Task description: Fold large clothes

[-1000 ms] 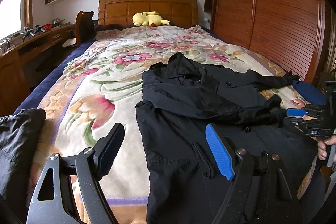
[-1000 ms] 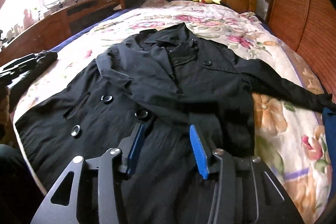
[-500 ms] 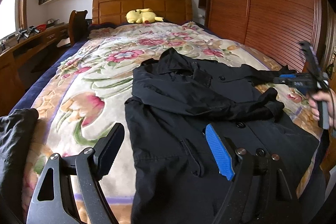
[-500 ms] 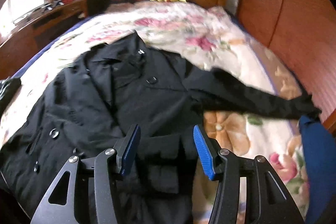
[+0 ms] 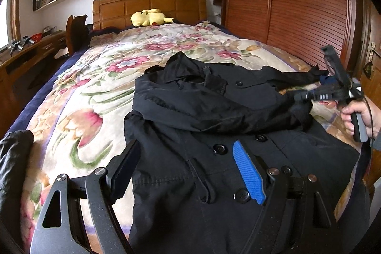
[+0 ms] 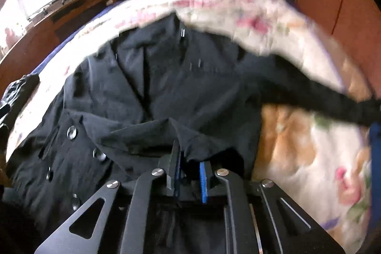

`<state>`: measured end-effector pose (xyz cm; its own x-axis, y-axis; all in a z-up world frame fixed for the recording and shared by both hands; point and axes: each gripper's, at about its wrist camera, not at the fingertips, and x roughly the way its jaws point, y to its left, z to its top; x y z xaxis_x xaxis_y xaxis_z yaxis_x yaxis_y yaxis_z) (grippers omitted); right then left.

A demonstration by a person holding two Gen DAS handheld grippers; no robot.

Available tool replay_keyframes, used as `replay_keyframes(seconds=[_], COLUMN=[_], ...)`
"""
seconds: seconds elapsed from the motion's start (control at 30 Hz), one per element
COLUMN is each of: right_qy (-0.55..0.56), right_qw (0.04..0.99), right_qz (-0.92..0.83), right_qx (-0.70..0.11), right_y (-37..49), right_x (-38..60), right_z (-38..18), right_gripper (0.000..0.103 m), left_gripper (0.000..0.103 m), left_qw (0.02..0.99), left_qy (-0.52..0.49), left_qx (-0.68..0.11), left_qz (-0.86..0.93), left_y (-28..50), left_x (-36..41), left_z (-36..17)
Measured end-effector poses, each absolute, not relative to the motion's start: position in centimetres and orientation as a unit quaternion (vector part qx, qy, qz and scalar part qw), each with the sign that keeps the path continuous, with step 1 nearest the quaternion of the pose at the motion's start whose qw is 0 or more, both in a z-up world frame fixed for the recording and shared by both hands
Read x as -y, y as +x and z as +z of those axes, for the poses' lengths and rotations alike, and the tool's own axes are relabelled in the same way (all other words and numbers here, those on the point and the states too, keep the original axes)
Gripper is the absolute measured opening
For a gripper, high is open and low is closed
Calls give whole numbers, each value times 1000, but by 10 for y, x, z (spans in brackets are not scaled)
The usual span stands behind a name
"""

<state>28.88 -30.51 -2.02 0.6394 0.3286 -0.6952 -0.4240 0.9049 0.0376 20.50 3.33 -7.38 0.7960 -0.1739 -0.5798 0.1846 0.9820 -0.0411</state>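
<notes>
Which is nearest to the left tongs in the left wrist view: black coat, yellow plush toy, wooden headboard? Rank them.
1. Black button-front coat, just ahead of the left tongs.
2. Yellow plush toy, far end of the bed.
3. Wooden headboard, behind the toy.

left gripper (image 5: 188,166): jaws wide apart, hovering | right gripper (image 6: 189,173): jaws nearly closed, pinching

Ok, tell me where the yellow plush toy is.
In the left wrist view, the yellow plush toy lies at the far end of the bed, against the wooden headboard, beyond the black coat.
</notes>
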Motion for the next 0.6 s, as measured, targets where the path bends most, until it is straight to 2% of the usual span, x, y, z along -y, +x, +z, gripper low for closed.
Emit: replay_keyframes(seconds=[0.2, 0.6], right_qy=[-122, -68], right_qw=[953, 919], right_qz=[141, 193], right_qx=[-238, -338], right_y=[263, 202], right_x=[308, 324], right_z=[25, -40], right_gripper=[11, 11], left_gripper=[81, 80], left_qw=[947, 948], left_qy=[11, 7], left_qx=[-306, -304], left_qz=[-94, -93], left_y=[204, 201], left_x=[-32, -38], left_z=[-75, -71])
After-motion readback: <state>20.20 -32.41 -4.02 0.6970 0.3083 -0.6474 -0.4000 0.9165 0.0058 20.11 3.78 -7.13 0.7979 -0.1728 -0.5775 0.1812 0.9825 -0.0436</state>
